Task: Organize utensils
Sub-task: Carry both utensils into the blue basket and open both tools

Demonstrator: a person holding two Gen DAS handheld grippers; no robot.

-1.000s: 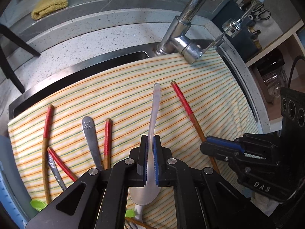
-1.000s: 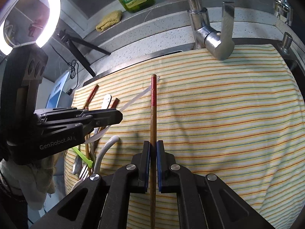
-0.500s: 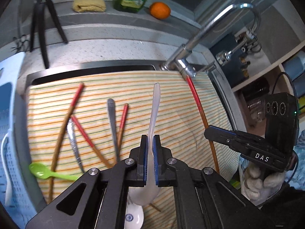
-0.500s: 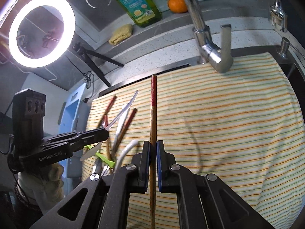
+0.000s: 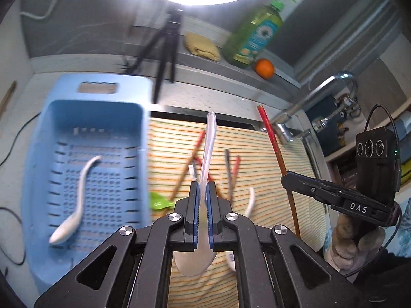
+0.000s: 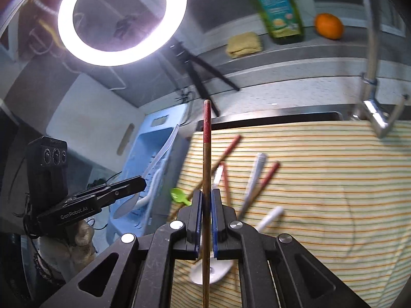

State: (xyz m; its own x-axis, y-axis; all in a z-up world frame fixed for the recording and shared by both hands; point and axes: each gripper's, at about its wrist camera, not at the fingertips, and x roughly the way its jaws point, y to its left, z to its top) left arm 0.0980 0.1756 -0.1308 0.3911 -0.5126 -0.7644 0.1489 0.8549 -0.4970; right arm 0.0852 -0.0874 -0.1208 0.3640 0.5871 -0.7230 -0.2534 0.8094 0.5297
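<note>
My left gripper [image 5: 202, 187] is shut on a translucent plastic spoon [image 5: 208, 143], handle pointing away, bowl below the jaws. It hangs over the left edge of the striped cloth [image 5: 257, 159], beside a blue perforated basket [image 5: 84, 177] that holds one white spoon [image 5: 77, 205]. My right gripper [image 6: 206, 195] is shut on a red-tipped wooden chopstick [image 6: 206, 154] standing upright between the pads. In the left wrist view the right gripper [image 5: 285, 177] holds that chopstick [image 5: 277, 151] at the right. Several chopsticks and spoons lie on the cloth [image 6: 321, 179], among them a green spoon [image 6: 178, 195].
A faucet [image 5: 308, 107] rises at the back right of the sink. On the ledge behind stand a green soap bottle [image 5: 254, 38], an orange [image 5: 264, 68] and a yellow sponge [image 5: 203, 46]. A ring light [image 6: 120, 20] on a tripod [image 5: 164, 51] stands behind the basket.
Both grippers rose and swung left with their utensils still held. The blue basket has come into view under the left gripper's left side. The pictures are now blurred by motion.
</note>
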